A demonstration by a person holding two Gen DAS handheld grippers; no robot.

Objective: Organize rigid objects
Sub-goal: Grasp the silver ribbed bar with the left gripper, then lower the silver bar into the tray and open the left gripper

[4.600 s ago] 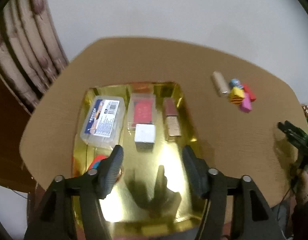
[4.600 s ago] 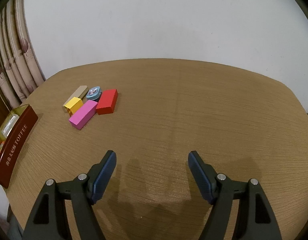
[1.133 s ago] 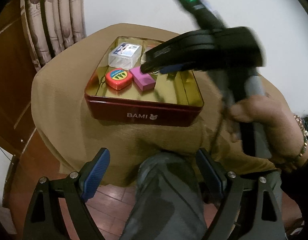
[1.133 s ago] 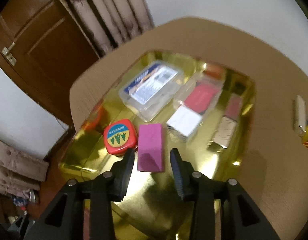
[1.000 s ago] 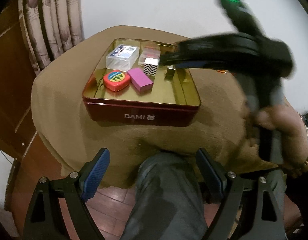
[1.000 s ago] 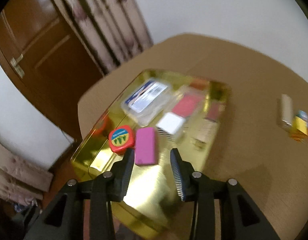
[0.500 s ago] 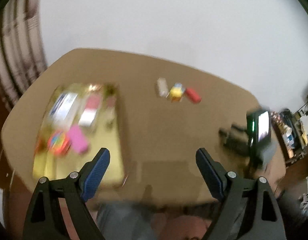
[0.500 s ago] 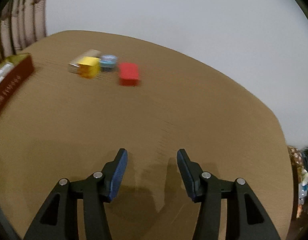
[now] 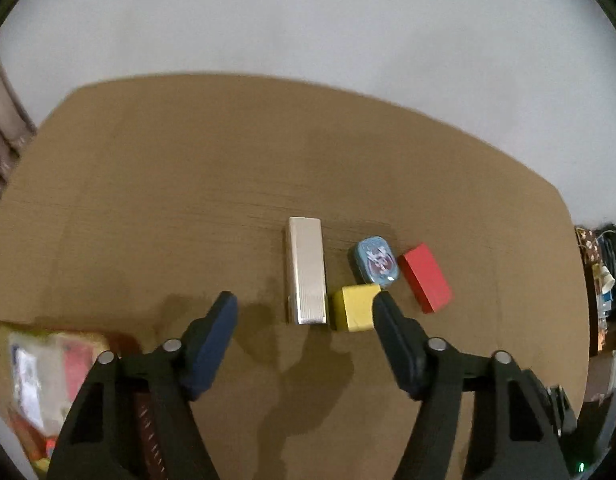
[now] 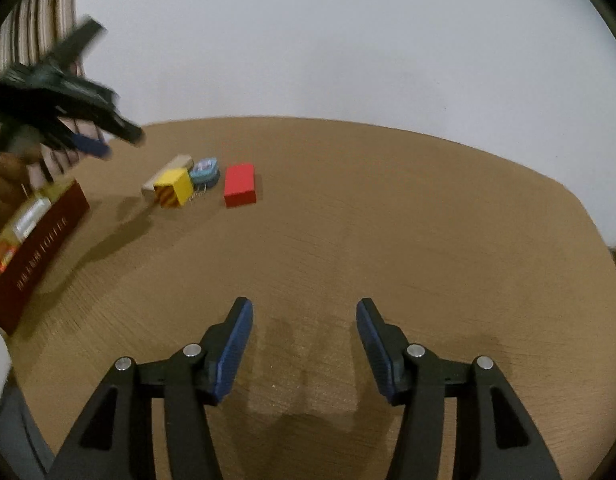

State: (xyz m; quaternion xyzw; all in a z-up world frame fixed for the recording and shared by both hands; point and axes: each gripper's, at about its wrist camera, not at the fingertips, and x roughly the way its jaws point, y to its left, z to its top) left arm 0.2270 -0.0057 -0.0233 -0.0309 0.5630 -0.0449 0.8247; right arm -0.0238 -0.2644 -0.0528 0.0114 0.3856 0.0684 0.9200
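On the brown table lie a pale beige bar (image 9: 306, 276), a yellow block (image 9: 355, 308), a small blue tin (image 9: 375, 260) and a red block (image 9: 425, 278). My left gripper (image 9: 304, 308) hovers above them with its jaws closing. The bar's near end and the yellow block show between its fingers, and the pads touch neither. The right wrist view shows the same group at the far left: yellow block (image 10: 174, 188), blue tin (image 10: 206, 170), red block (image 10: 240, 184). My right gripper (image 10: 304, 316) hangs over bare table with nothing between its opening jaws.
The red tin box with a gold inside (image 9: 48, 368) holds several items at the lower left; its side wall (image 10: 36, 236) shows in the right wrist view. A hand carries the blurred left gripper (image 10: 88, 136) above it. Clutter lies past the table's right edge (image 9: 599, 276).
The left gripper swung from in front of the tin box to above the loose blocks, and its jaws narrowed. The right gripper left the pink block in the box, moved over bare table and opened wider.
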